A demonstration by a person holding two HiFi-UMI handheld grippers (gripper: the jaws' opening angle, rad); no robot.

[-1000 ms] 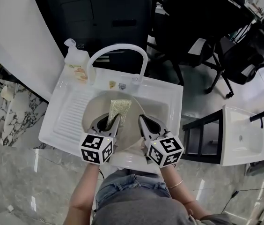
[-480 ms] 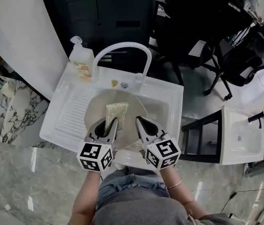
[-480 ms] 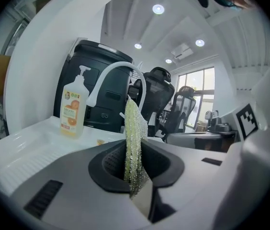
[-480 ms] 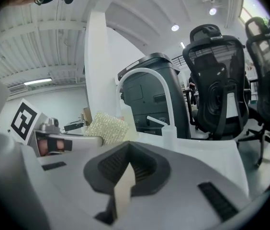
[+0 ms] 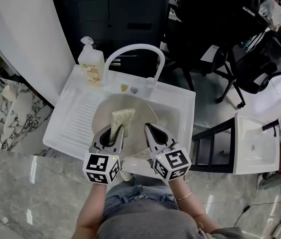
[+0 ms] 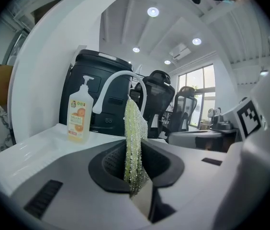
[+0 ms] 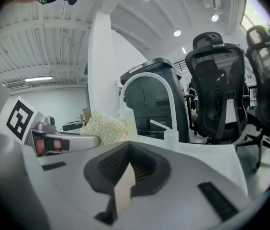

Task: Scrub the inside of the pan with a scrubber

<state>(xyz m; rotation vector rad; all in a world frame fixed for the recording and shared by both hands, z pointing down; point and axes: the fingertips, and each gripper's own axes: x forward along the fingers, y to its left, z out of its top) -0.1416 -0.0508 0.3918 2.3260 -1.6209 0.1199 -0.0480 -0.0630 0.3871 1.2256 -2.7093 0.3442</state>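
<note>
The fingers [image 6: 101, 166] of my left gripper [image 5: 112, 132] are clamped on the scrubber [image 6: 134, 143], pinching its near end so the yellow-green mesh stands edge-on out of the grip. The fingers [image 7: 107, 169] of my right gripper [image 7: 128, 172] are pressed together, and I see nothing between them.

Both grippers sit side by side at the pan's near edge. Their marker cubes face me and their fingers point away from me across the pan [image 5: 143, 111], angling slightly toward each other. My forearms come in from below the pan, left and right, wrists fairly straight.

The scrubber's long axis runs along my left fingers, from the grip out over the middle of the pan, with its free end pointing at the pan's far rim. I cannot tell whether it touches the pan's surface. My right gripper's tips are over the right part of the pan.

The pan lies in the basin of a white sink [image 5: 180, 101]. Beyond the pan's far rim arches a white faucet [image 5: 135, 49], and a soap bottle [image 5: 91, 61] stands beyond the pan to the far left.
</note>
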